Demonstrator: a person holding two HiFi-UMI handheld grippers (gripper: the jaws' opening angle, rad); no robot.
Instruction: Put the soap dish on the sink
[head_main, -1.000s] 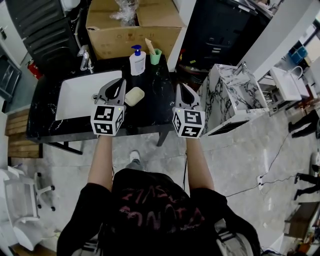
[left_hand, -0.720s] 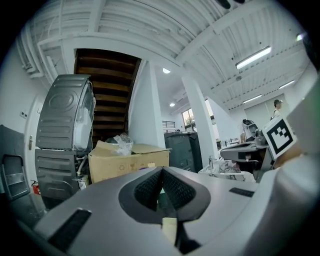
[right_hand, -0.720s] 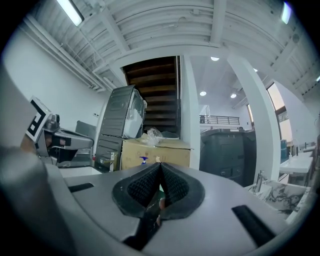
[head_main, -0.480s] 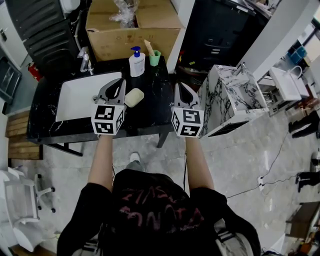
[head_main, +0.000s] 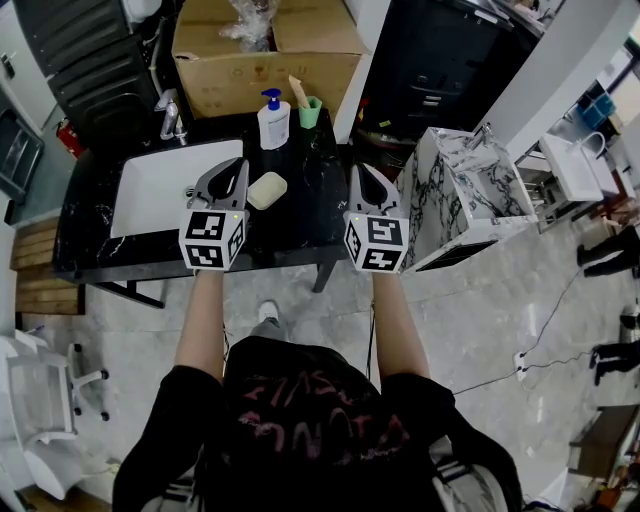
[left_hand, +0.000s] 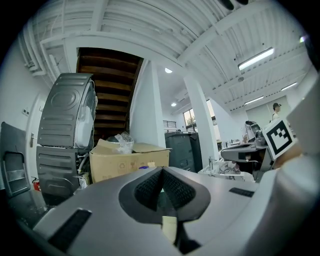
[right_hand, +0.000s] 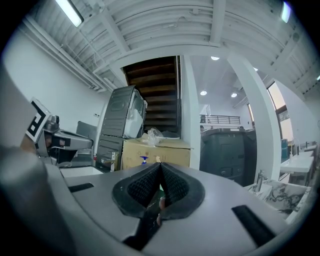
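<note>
Now the left gripper and right gripper hang over the counter's front edge, jaws pressed together, holding nothing. The soap dish lies between them, just beside the sink.

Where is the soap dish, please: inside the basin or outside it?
Outside: the soap dish lies on the black counter beside the basin.

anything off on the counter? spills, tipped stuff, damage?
Nothing stands out. The soap dish lies flat on the black counter, just right of the white sink. The pump bottle and green cup stand upright at the back. No spill shows. The left gripper and right gripper are shut and empty.
</note>
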